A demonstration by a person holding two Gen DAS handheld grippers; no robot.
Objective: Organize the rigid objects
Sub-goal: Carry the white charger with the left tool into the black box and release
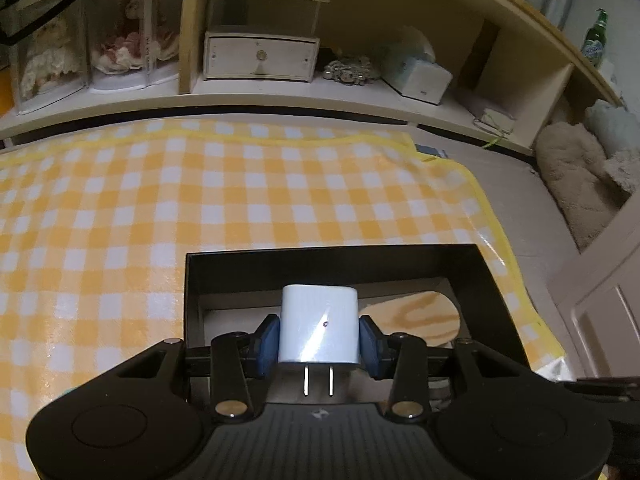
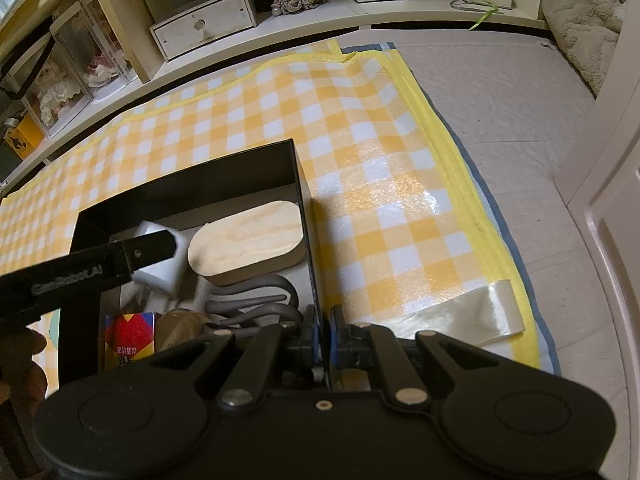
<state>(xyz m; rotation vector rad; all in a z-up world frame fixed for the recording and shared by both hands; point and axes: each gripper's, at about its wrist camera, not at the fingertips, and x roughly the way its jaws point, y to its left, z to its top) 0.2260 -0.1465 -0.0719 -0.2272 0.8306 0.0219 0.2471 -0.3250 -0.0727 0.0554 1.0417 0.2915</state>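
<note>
White charger [image 1: 319,326] w/ prongs toward us sits clamped in left gripper [image 1: 319,340] jaws over the black box [image 1: 332,254]; we'd lower it beside the wooden lid [image 2: 246,236] before releasing, while right gripper [image 2: 325,334], jaws pinched on box's wall, steadies it.

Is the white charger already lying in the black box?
Not yet. The left gripper holds the charger over the box, prongs toward the camera.

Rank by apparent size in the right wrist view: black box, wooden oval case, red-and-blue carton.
1. black box
2. wooden oval case
3. red-and-blue carton, partly cut off by the gripper body, so its full size is unsure.
</note>
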